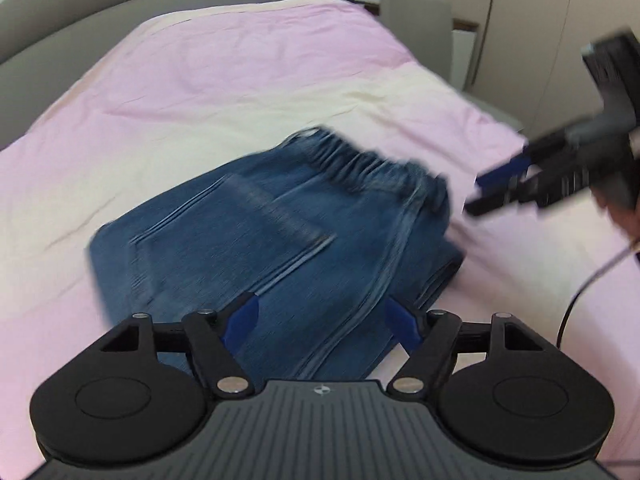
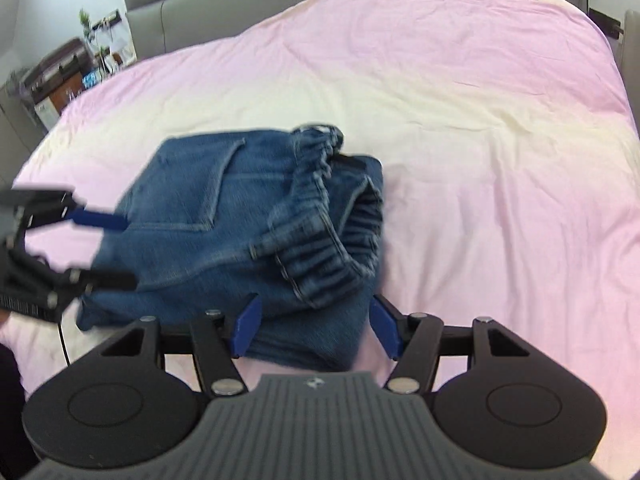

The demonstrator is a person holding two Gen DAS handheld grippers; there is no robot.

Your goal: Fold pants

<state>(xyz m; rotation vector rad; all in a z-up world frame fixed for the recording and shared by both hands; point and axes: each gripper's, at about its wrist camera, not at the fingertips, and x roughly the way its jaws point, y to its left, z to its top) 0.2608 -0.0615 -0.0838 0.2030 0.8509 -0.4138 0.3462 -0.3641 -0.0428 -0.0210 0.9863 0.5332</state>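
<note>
The pants are blue denim, a coarse matt weave with raised seams and a gathered elastic waistband. The bed wears smooth, lightly creased pink cotton-like cloth. The left gripper is matt black plastic with shiny metal pins and blue fingers.

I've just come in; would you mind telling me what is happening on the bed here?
A person holding a gripper in each hand is folding blue jeans on a bed with a pink and cream cover. The jeans already lie in a compact folded stack, elastic waistband on top. The left gripper hangs open over the stack's near edge, gripping nothing. The right gripper is also open just above the jeans, pads clear of the cloth.
</note>
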